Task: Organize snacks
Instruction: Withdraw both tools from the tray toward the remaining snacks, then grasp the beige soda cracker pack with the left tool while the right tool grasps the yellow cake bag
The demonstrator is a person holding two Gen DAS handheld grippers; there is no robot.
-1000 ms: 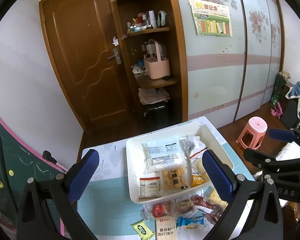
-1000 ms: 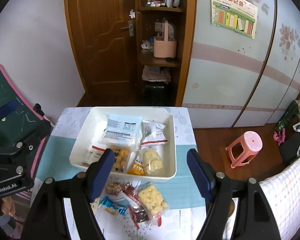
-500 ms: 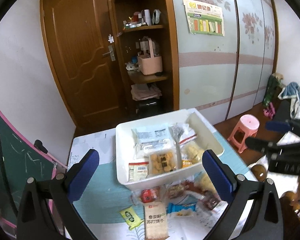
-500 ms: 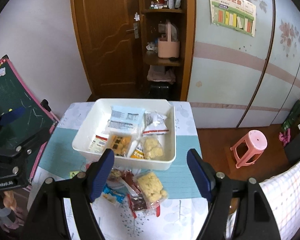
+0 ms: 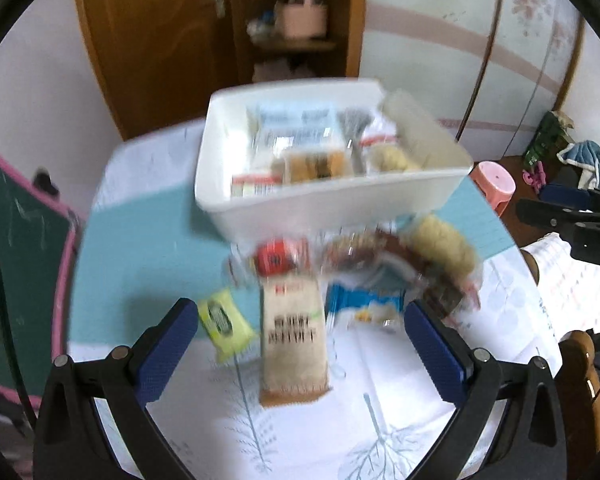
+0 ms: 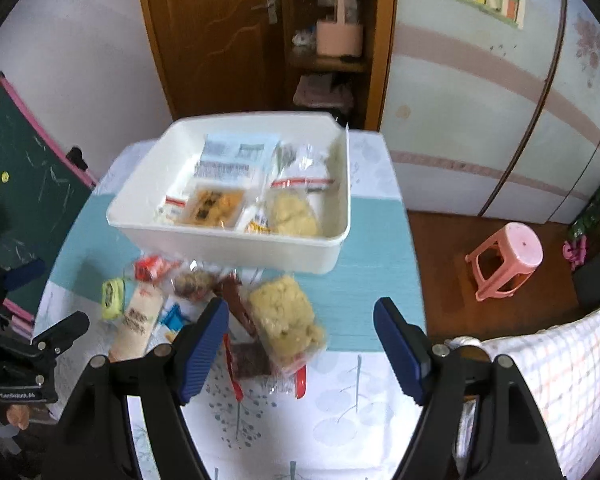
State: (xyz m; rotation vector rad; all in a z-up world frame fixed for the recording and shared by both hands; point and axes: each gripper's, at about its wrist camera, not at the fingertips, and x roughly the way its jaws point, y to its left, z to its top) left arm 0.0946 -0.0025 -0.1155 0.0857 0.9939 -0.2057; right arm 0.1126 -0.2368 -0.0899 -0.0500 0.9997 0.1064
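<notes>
The left gripper (image 5: 300,344) hangs with jaws wide apart above a tan biscuit packet (image 5: 294,344) on the counter (image 5: 148,248). A white tub (image 5: 320,204) of snacks sits toward the far edge.

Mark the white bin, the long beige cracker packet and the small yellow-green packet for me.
white bin (image 6: 236,252): right wrist view, bare front wall.
long beige cracker packet (image 5: 294,344): left wrist view, middle of its printed face.
small yellow-green packet (image 5: 222,322): left wrist view, centre of the wrapper.
</notes>
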